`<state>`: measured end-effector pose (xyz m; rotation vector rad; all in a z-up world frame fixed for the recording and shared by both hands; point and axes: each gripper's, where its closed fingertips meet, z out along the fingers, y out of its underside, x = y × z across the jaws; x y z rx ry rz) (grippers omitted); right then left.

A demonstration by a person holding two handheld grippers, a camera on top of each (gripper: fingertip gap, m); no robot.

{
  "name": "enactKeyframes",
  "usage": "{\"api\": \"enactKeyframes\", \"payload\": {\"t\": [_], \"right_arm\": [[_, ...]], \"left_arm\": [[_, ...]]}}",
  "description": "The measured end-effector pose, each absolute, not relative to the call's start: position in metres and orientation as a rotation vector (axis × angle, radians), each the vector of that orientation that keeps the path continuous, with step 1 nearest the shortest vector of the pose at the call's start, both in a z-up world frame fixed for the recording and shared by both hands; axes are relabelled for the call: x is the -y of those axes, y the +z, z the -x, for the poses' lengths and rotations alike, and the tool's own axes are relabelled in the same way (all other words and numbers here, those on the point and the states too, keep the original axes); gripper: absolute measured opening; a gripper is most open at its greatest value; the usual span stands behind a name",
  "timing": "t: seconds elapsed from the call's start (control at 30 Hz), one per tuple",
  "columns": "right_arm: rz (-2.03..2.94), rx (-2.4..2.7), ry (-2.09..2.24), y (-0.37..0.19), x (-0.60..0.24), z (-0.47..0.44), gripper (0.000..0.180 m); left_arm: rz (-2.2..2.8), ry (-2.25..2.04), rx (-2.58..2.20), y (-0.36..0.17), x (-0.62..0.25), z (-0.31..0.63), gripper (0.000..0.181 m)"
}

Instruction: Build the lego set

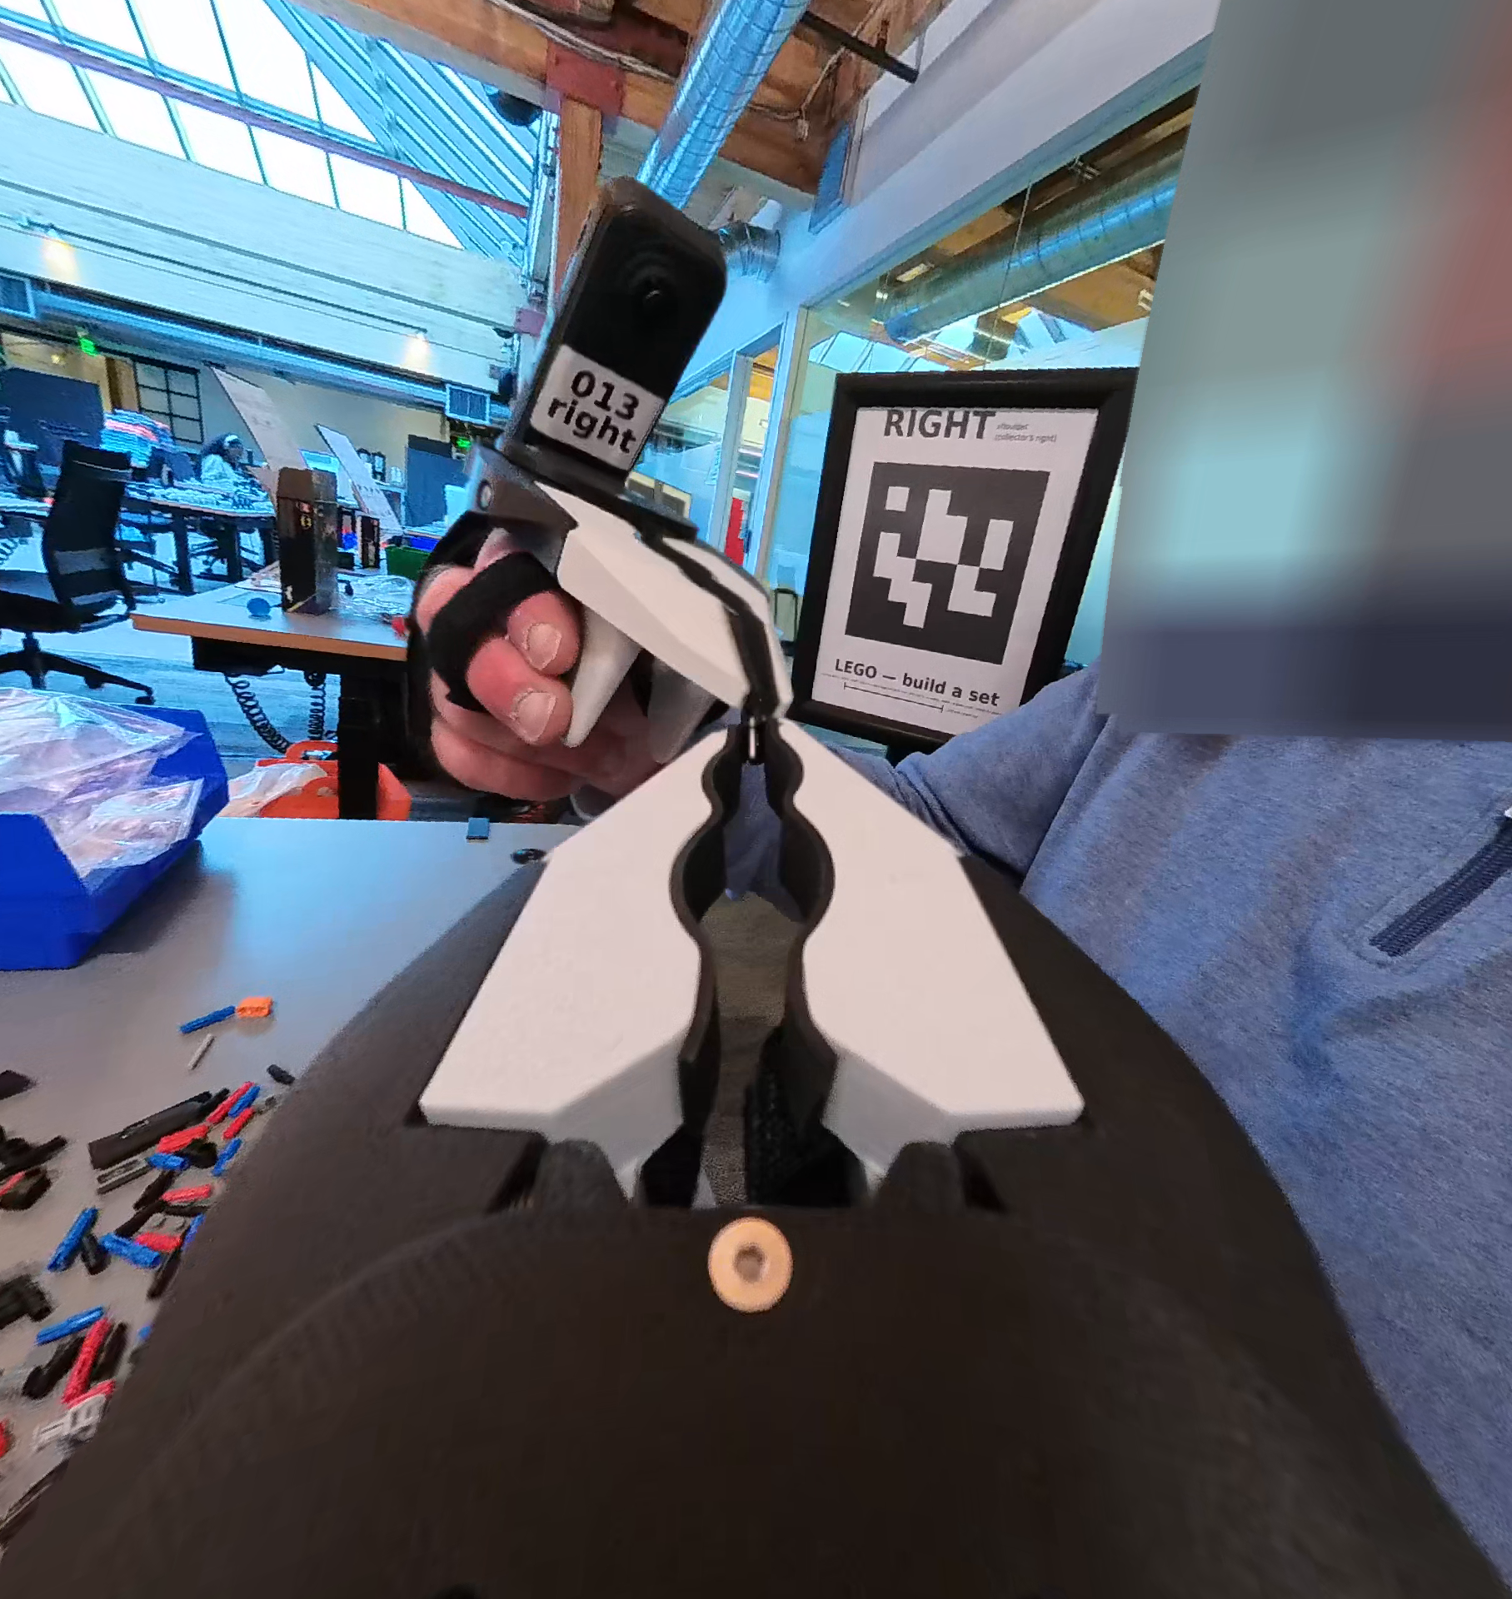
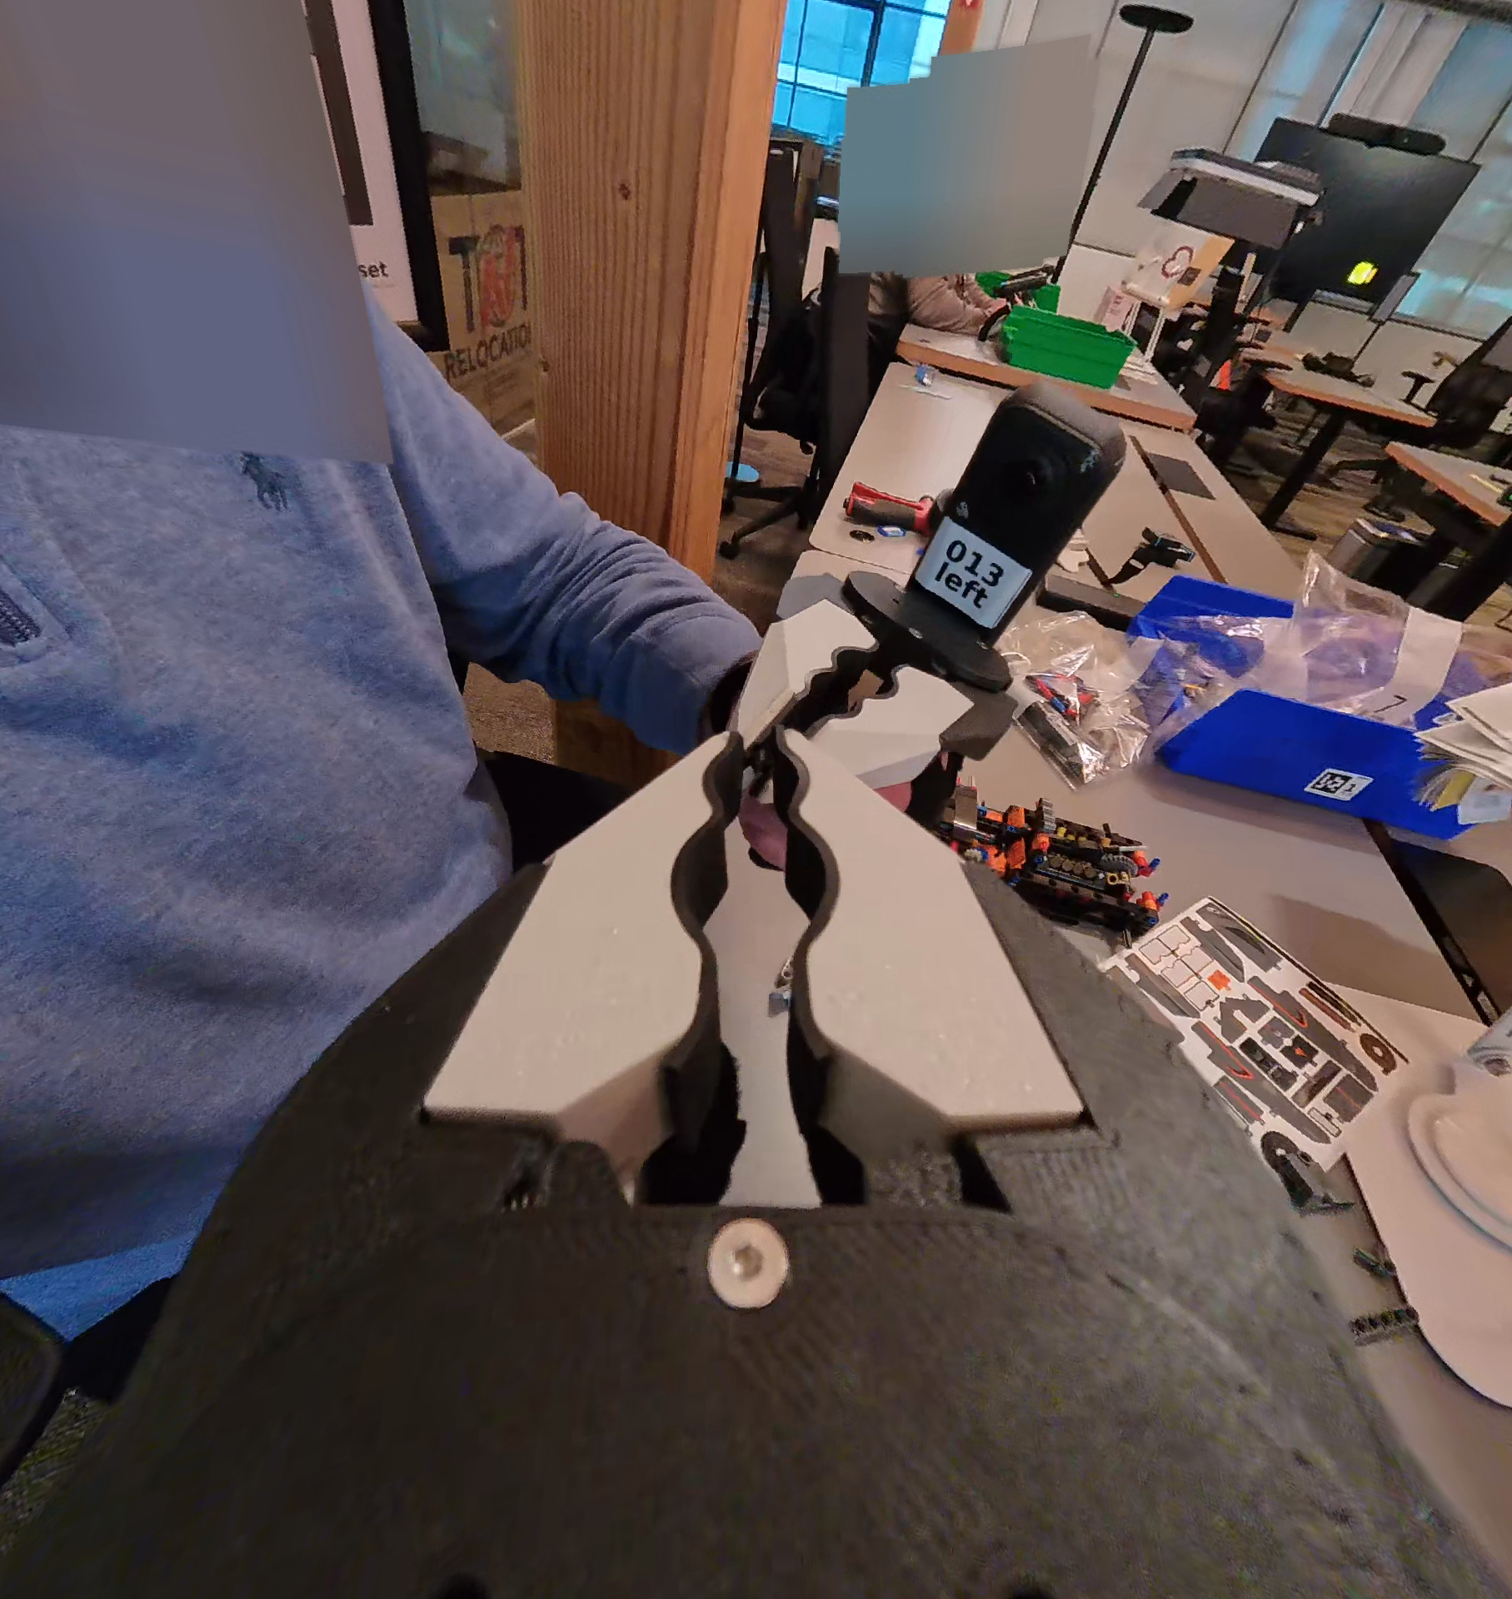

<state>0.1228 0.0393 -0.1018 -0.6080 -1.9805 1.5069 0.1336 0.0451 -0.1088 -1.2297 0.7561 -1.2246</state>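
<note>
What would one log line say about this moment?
left claw: shut on small black piece | right claw: shut on same piece, tip to tip | height: above table | partial model: untouched

- Setting: open-plan office doubling as a workshop.
- Structure: skylight roof [image 1: 215,95], exposed wooden beam [image 1: 579,78], silver ventilation duct [image 1: 717,86], timber post [image 2: 640,260].
- Furnishings: rows of desks [image 2: 1038,381], black swivel chair [image 1: 77,536], large dark screen [image 2: 1358,208].
- Work surface: grey table [image 1: 319,908] with blue parts bin [image 1: 68,874] (plastic bags inside), loose small building pieces [image 1: 129,1159], sticker sheet [image 2: 1254,1030].
</note>
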Motion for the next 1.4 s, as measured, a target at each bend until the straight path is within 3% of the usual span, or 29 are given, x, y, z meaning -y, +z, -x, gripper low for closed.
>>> {"api": "enactKeyframes", "payload": {"t": [0.37,1.23,1.4], "right_arm": [[0.572,2.055,1.455,-0.105,-0.030,-0.133,0.001],[0.555,2.326,0.841,-0.122,-0.035,-0.142,0.001],[0.668,2.317,0.801,-0.135,-0.050,-0.140,0.000]], "left_arm": [[1.185,-1.375,-0.814,-0.109,-0.034,-0.145,0.003],[1.248,-1.438,-0.862,-0.121,-0.037,-0.154,0.003],[1.340,-1.309,-0.792,-0.132,-0.057,-0.149,0.014]]}}
